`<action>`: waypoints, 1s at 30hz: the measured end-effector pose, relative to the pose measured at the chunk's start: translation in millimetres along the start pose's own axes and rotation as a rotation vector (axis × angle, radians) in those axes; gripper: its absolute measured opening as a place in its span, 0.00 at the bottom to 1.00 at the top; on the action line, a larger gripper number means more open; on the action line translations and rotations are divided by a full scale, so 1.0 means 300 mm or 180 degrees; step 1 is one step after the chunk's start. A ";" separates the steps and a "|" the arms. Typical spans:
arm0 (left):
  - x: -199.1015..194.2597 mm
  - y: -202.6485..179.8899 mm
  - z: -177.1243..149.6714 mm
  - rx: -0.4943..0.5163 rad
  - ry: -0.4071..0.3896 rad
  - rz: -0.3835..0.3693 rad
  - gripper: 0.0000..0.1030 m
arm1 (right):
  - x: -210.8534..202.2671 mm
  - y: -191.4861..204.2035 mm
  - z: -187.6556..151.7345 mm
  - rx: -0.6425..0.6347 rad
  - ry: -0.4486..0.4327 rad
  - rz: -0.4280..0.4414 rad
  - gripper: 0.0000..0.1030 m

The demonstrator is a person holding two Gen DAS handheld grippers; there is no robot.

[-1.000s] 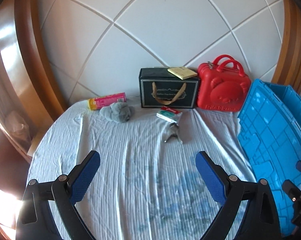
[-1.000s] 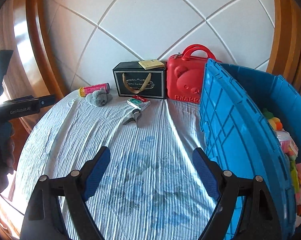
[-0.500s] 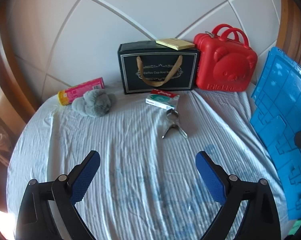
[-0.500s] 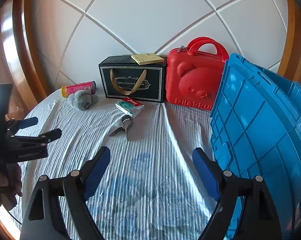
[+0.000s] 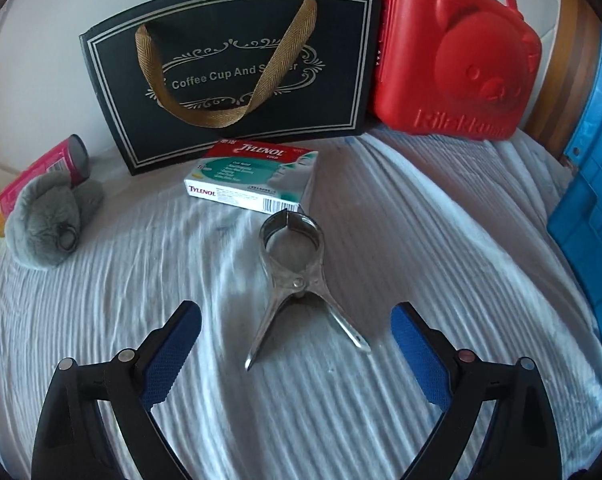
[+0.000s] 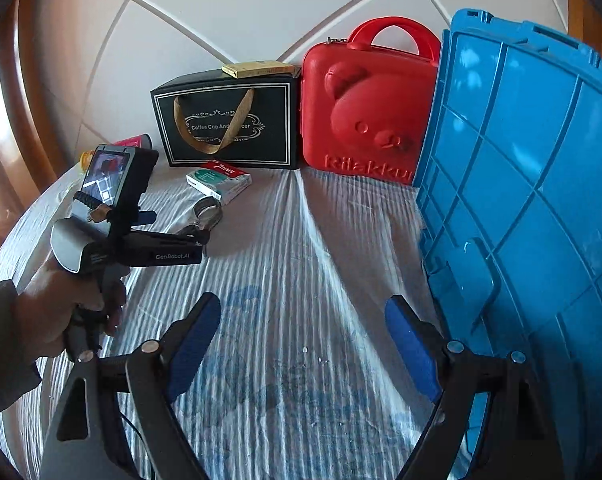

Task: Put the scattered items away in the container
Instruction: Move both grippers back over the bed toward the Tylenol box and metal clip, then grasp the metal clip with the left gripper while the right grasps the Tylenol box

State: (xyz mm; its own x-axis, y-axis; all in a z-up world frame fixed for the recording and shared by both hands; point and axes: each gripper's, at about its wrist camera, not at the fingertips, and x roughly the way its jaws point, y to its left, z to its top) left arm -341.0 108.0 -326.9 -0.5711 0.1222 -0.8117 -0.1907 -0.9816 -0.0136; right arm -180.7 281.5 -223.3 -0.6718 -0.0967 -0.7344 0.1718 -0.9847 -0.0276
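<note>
The left gripper (image 5: 295, 354) hangs spread around the shiny metal spring clamp (image 5: 297, 276) on ribbed white cloth (image 5: 421, 220). The cardboard Tylenol box (image 5: 253, 182) lies just behind the clamp. The right gripper (image 6: 301, 344) gapes empty.

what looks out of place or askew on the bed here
Nothing looks damaged or spilled. The loose items are simply scattered on the white sheet: a metal spring clamp lying flat, a Tylenol box angled behind it, and a grey plush toy against a toppled pink tube.
</note>
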 end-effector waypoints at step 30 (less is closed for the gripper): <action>-0.091 0.270 -0.162 -0.0271 -0.0121 0.0123 0.36 | 0.953 0.300 0.421 -0.1383 0.0025 0.0894 0.98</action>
State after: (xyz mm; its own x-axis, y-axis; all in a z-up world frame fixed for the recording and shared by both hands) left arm -302.0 18.1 -334.4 -0.6069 0.0879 -0.7899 -0.1004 -0.9944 -0.0335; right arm -448.2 146.8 -350.1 -0.5516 -0.3461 -0.7589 0.6294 -0.7697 -0.1065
